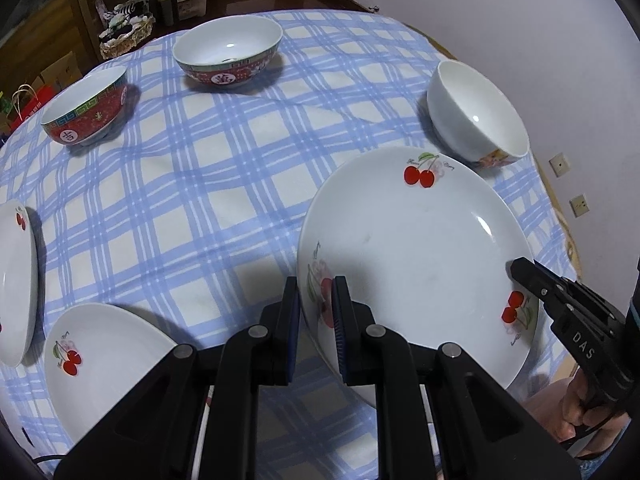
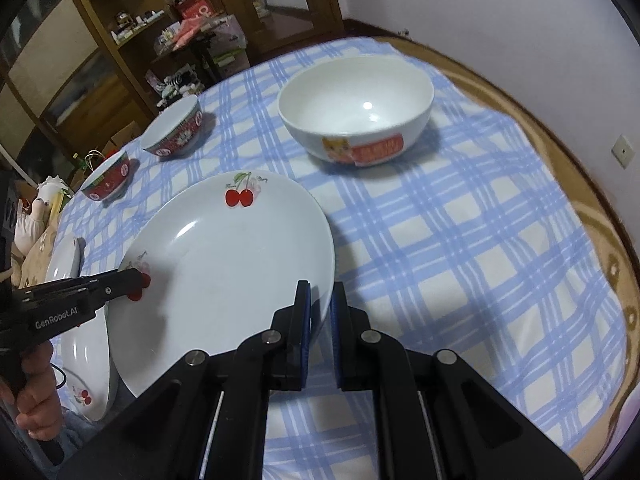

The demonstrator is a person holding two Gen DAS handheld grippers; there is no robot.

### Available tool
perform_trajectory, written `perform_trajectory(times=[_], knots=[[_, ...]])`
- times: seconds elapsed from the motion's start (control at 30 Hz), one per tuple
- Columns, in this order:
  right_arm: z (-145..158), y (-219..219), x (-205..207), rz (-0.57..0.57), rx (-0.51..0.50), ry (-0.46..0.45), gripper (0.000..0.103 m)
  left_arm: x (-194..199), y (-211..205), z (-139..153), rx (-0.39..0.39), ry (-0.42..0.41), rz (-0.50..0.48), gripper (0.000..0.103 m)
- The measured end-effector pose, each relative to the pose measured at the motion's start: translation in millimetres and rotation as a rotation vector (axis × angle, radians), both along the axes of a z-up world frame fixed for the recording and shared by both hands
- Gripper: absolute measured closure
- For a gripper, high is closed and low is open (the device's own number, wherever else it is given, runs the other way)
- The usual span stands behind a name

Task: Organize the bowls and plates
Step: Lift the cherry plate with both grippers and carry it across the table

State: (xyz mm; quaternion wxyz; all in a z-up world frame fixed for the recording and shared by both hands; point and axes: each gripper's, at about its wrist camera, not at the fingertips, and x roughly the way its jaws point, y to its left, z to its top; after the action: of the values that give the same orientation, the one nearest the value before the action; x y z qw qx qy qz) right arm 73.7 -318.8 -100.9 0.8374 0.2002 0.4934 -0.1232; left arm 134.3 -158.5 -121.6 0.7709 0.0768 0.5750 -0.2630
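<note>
Step in hand: carrying one cherry-print plate (image 1: pixel 416 256), probably toward the other plates.
Left hand-held gripper (image 1: pixel 317 312): clamped narrow on the plate's left rim.
Right hand-held gripper (image 2: pixel 320 316): clamped narrow on the opposite rim.
Plate position: tilted, apparently lifted above the checked desk (image 1: pixel 192 184).
Stack target: two matching plates (image 1: pixel 100 360) at the left.
Next move: level it, lower gently onto a plate, release both grips together.

Bowls (image 1: pixel 228 50) stand behind the plates (image 1: pixel 416 260) (all on the cloth (image 1: pixel 192 184)).
</note>
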Motion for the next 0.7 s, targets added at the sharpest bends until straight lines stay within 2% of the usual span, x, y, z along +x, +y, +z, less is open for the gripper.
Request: perform_trajectory(times=[0.3, 0.57, 0.7], knots=[[-15, 3, 6, 0.013, 0.01, 0.073, 0.093, 4, -2, -24, 0.039, 0.065, -0.006, 0.088], [-16, 6, 2, 0.022, 0.003, 0.104, 0.093, 0, -3, -26, 0.055, 0.065, -0.027, 0.088], [-11, 5, -2, 0.014, -0.013, 0.086, 0.093, 1, -3, -22, 0.034, 0.08, -0.033, 0.088]])
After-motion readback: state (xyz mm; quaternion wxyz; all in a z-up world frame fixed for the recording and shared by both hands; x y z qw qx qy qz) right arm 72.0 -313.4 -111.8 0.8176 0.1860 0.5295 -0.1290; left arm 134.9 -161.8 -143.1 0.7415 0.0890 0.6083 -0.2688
